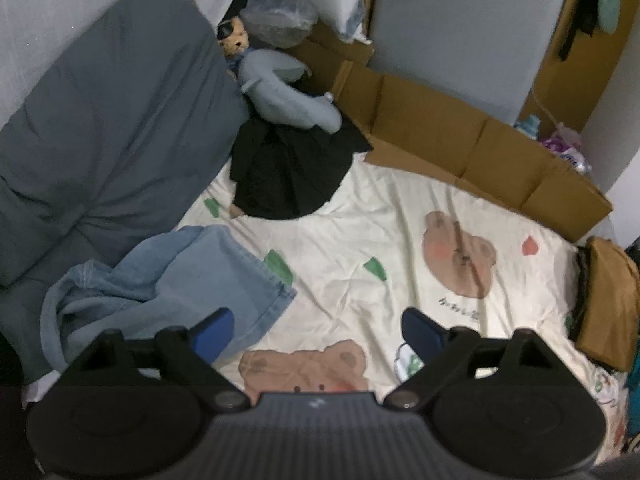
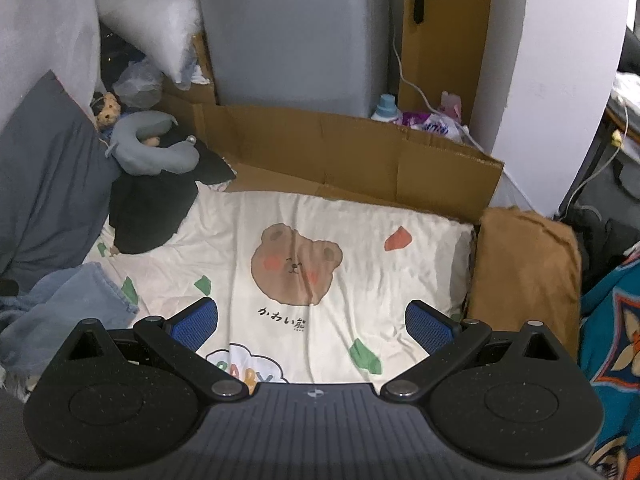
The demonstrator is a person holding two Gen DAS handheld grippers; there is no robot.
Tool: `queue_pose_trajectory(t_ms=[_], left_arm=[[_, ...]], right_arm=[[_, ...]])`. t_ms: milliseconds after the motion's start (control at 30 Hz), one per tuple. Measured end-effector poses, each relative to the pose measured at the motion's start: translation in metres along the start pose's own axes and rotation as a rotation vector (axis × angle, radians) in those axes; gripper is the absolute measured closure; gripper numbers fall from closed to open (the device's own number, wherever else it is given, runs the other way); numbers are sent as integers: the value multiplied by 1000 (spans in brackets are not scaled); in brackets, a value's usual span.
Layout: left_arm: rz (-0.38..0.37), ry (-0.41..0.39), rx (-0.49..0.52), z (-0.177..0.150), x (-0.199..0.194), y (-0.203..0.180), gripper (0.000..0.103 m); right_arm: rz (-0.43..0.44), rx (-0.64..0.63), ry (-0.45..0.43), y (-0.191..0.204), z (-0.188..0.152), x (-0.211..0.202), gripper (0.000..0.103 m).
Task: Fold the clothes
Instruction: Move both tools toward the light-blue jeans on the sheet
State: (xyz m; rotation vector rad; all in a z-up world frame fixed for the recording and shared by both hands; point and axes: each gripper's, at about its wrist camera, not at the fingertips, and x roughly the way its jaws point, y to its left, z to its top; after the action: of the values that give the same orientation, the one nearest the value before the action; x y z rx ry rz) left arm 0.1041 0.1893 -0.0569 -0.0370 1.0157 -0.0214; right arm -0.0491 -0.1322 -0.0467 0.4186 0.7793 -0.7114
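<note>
A crumpled pair of light blue jeans (image 1: 160, 280) lies at the left of the cream bear-print bedsheet (image 1: 360, 232). My left gripper (image 1: 316, 330) hangs open just right of the jeans' hem, its left pad over the denim edge and nothing between its jaws. In the right wrist view the jeans (image 2: 68, 304) sit at the far left. My right gripper (image 2: 312, 322) stands open above the sheet (image 2: 400, 280), empty. A black garment (image 1: 288, 168) lies heaped at the sheet's far left, and a folded brown garment (image 1: 608, 304) rests at the right edge.
A grey pillow (image 1: 104, 128) fills the left side. A grey neck pillow (image 1: 288, 92) and a small doll (image 1: 236, 40) lie behind the black garment. Flattened cardboard (image 2: 360, 160) borders the bed's far edge. A patterned teal cloth (image 2: 612, 340) lies at the right.
</note>
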Motion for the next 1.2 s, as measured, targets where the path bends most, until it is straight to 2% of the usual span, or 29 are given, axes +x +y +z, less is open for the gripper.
queue_pose_trajectory(t_ms=[233, 433, 633, 867, 1200], left_arm=[[52, 24, 14, -2, 35, 24, 12], [70, 58, -43, -7, 65, 54, 15], [95, 80, -91, -20, 88, 83, 15], [118, 89, -176, -39, 110, 119, 18], [183, 65, -169, -57, 132, 162, 17]], right_arm=[[40, 29, 37, 1, -8, 38, 0], [80, 61, 71, 1, -14, 71, 0], [99, 20, 124, 15, -14, 102, 0], [196, -27, 123, 37, -10, 129, 0], [356, -15, 118, 77, -28, 183, 0]])
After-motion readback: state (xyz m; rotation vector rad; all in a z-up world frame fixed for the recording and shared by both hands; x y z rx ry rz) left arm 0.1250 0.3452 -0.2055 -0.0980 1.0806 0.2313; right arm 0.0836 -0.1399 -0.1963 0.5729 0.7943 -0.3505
